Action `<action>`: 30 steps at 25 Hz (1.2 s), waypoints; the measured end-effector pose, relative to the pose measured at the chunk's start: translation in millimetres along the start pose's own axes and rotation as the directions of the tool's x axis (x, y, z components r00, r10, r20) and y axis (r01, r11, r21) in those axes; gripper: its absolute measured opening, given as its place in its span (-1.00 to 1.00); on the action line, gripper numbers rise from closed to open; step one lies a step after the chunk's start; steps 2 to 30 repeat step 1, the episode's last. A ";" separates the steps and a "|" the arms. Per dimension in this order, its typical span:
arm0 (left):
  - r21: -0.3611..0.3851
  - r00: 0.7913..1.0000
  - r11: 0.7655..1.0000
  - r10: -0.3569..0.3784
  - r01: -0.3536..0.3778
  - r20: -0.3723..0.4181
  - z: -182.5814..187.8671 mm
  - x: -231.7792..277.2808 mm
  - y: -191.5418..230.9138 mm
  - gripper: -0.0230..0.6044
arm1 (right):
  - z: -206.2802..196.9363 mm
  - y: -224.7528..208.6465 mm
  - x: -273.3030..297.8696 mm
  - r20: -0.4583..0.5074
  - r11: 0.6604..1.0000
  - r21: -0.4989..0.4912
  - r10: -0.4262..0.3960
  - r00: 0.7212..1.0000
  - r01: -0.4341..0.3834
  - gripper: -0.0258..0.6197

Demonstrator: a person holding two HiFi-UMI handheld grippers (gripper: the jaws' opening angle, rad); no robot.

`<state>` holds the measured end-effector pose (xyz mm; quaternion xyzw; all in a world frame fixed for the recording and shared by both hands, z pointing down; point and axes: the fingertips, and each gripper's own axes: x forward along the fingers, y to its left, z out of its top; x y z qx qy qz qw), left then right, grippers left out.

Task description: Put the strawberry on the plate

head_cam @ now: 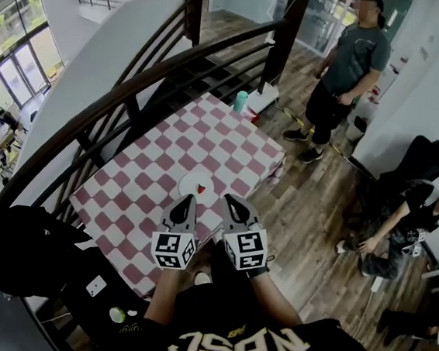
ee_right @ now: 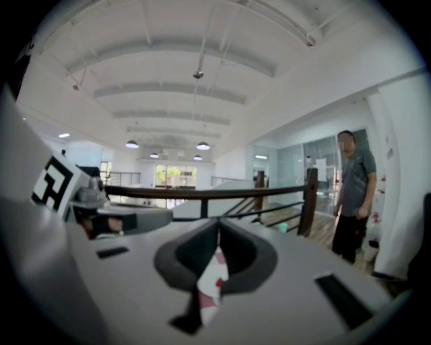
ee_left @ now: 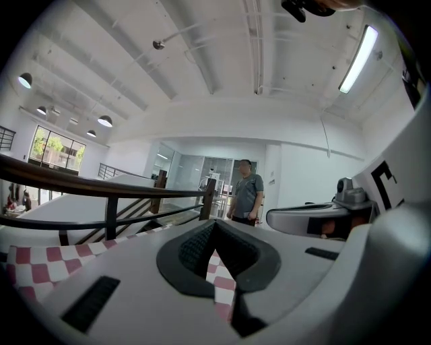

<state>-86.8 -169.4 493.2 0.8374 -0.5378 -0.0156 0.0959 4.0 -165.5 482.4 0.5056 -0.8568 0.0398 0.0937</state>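
Note:
A white plate [head_cam: 194,181] sits on the red-and-white checkered table [head_cam: 149,179], near its front edge. A small red strawberry [head_cam: 201,188] lies on the plate's right part. My left gripper [head_cam: 189,200] hovers just in front of the plate, shut and holding nothing. My right gripper [head_cam: 229,201] is beside it, to the right of the plate, also shut and empty. In the left gripper view the left gripper's [ee_left: 214,225] tips meet, with checkered cloth showing below them. The right gripper view shows the right gripper [ee_right: 218,226] the same way. Neither gripper view shows the plate.
A teal cup [head_cam: 240,101] stands at the table's far corner. A dark stair railing [head_cam: 127,91] curves along the table's left side. One person stands [head_cam: 348,67] beyond the table on the wood floor. Another crouches [head_cam: 405,225] at the right.

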 end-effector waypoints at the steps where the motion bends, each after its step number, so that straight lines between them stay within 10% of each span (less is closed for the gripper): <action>1: -0.003 1.000 1.000 0.000 0.000 -0.004 -2.4 2.6 1.2 -0.90 | -2.9 -1.6 2.1 -0.009 1.000 0.000 -0.001 1.000 0.001 -0.86; 30: -0.003 1.000 1.000 0.000 0.000 -0.004 -2.4 2.6 1.2 -0.90 | -2.9 -1.6 2.1 -0.009 1.000 0.000 -0.001 1.000 0.001 -0.86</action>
